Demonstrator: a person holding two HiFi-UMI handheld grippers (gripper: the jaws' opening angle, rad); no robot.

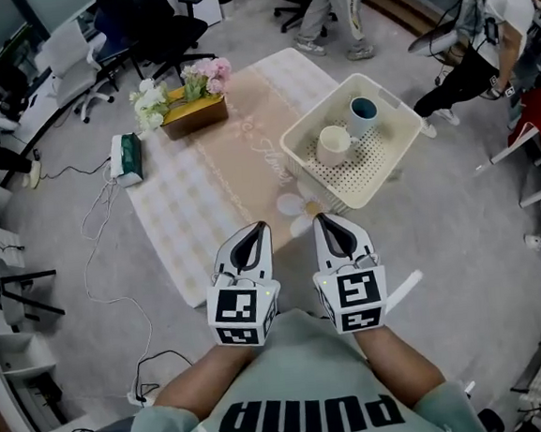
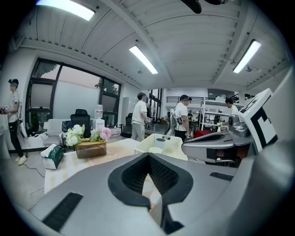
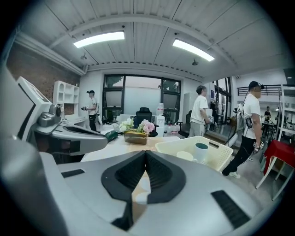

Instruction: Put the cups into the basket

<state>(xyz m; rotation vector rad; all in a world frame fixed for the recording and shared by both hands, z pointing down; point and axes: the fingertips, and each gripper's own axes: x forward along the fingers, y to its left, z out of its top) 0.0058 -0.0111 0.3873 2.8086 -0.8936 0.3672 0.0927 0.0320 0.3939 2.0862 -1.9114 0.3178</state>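
Observation:
A cream perforated basket [image 1: 390, 164] stands on the table's right part. Inside it are a cream cup [image 1: 334, 145] and a white cup with a teal inside [image 1: 363, 113]. Both grippers are held side by side at the table's near edge, short of the basket. My left gripper [image 1: 254, 229] is shut with nothing in it, and my right gripper [image 1: 325, 219] is shut and empty too. The right gripper view shows the basket [image 3: 219, 161] ahead to the right, with the teal cup [image 3: 201, 152] and the cream cup [image 3: 185, 156] in it. In the left gripper view the basket [image 2: 171, 144] sits ahead.
A checked cloth [image 1: 203, 193] covers the table. A wooden box of flowers [image 1: 192, 102] stands at its far side, and a green tissue box [image 1: 126, 157] at its left edge. Office chairs [image 1: 155, 28], standing people [image 1: 481, 41] and floor cables [image 1: 115, 271] surround the table.

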